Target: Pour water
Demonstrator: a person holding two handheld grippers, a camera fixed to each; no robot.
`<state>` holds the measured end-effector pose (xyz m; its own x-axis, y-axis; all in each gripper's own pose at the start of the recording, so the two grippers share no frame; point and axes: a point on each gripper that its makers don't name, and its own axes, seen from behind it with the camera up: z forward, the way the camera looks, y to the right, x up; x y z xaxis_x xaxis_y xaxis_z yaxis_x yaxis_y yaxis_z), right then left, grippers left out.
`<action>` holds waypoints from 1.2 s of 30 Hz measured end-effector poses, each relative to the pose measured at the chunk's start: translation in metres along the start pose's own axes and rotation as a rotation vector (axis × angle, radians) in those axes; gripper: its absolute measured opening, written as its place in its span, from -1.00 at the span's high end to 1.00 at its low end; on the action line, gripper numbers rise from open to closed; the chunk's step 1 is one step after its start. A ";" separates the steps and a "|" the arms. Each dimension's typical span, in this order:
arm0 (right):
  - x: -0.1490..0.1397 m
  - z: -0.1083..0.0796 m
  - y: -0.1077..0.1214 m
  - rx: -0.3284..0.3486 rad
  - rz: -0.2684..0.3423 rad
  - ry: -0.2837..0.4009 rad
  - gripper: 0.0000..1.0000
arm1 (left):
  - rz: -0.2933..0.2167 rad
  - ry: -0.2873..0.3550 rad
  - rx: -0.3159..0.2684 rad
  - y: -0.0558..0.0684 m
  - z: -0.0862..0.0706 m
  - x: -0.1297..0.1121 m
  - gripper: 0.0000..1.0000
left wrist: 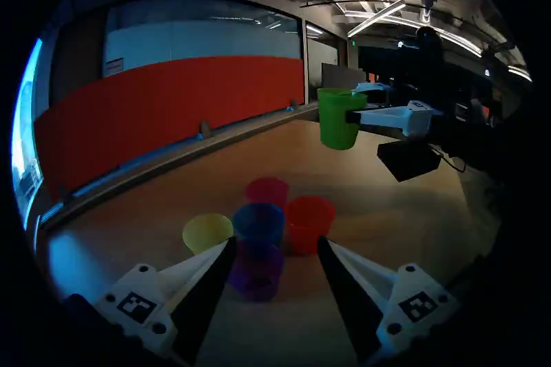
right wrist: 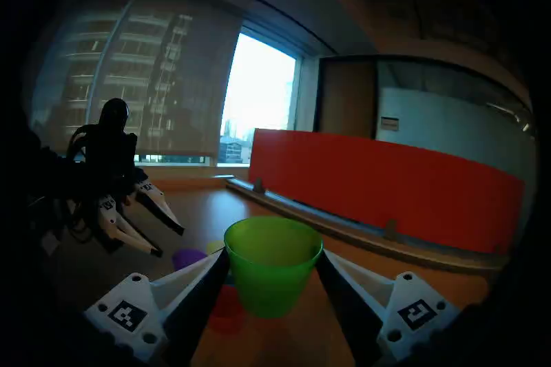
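A green cup (right wrist: 273, 277) sits upright between the fingers of my right gripper (right wrist: 272, 257), which is shut on it and holds it in the air. In the left gripper view the same green cup (left wrist: 337, 119) hangs above the wooden table (left wrist: 386, 215), gripped from the right by the right gripper (left wrist: 350, 118). My left gripper (left wrist: 275, 243) is open, low over a cluster of cups. A purple cup (left wrist: 256, 272) stands between its fingers without being pressed. Whether any cup holds water cannot be seen. The left gripper (right wrist: 169, 243) also appears at the left, fingers spread.
Behind the purple cup stand a blue cup (left wrist: 259, 221), a yellow cup (left wrist: 206, 231), a red cup (left wrist: 309, 222) and a pink cup (left wrist: 267, 191). A red partition (left wrist: 172, 112) runs along the table's far edge. A dark box (left wrist: 408, 159) hangs under the right gripper.
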<state>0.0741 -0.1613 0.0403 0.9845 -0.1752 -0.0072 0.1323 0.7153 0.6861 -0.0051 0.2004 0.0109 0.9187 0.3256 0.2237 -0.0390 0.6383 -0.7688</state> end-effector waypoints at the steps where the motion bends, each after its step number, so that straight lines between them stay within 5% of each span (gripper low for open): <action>1: 0.000 0.000 0.000 0.000 0.000 -0.001 -0.82 | 0.000 -0.002 -0.003 0.001 0.001 -0.001 -0.72; 12: -0.004 -0.001 0.002 -0.002 -0.001 -0.007 -0.82 | 0.008 -0.017 -0.026 0.010 0.009 -0.002 -0.72; 36: -0.014 0.002 0.007 0.006 0.003 -0.025 -0.82 | 0.043 -0.101 -0.033 -0.008 0.035 0.002 -0.72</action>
<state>0.0607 -0.1553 0.0462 0.9818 -0.1896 0.0130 0.1283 0.7117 0.6906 -0.0170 0.2207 0.0382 0.8721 0.4217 0.2483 -0.0629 0.5998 -0.7977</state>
